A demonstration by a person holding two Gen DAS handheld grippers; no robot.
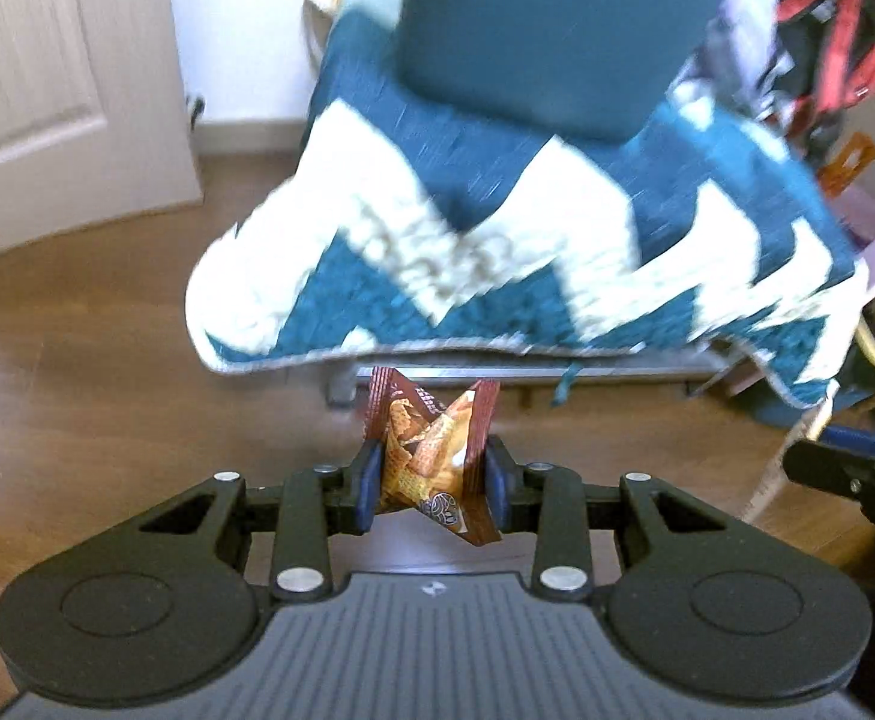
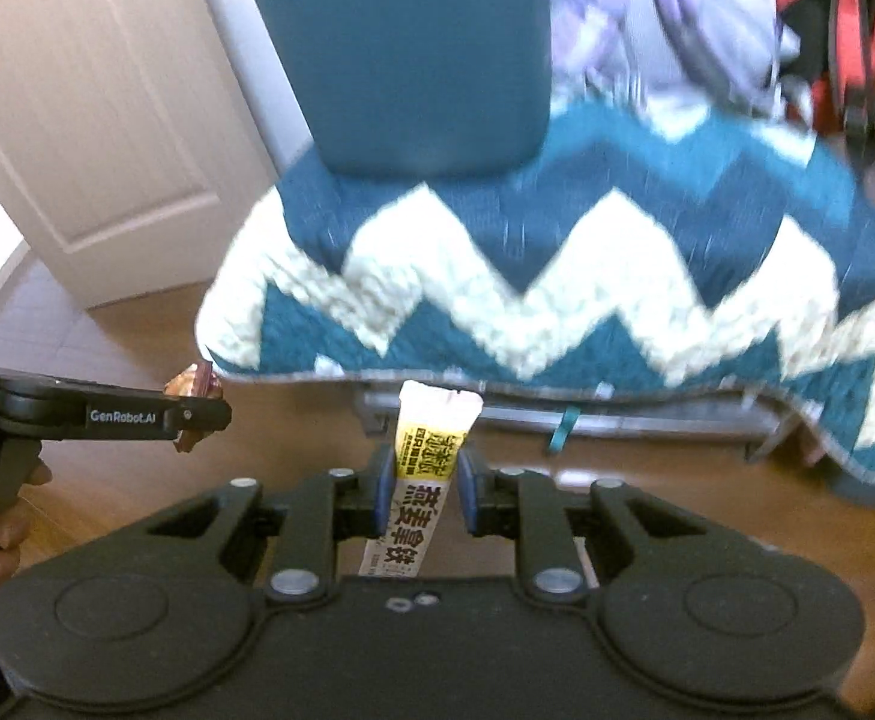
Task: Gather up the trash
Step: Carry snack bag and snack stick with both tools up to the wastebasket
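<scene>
Floor (image 1: 77, 360): wood, no litter showing on the visible part.
Chair (image 2: 413, 48): teal back, zigzag cover (image 2: 557, 276) over the seat.
Left gripper (image 1: 431, 480): clenched on a crumpled brown snack wrapper (image 1: 431, 456), held above the floor.
Right gripper (image 2: 422, 486): clamped on a yellow-and-white sachet (image 2: 419, 480), also in the air.
Progress, as judged: both pieces picked up; no bin in view, so disposal remains.
</scene>
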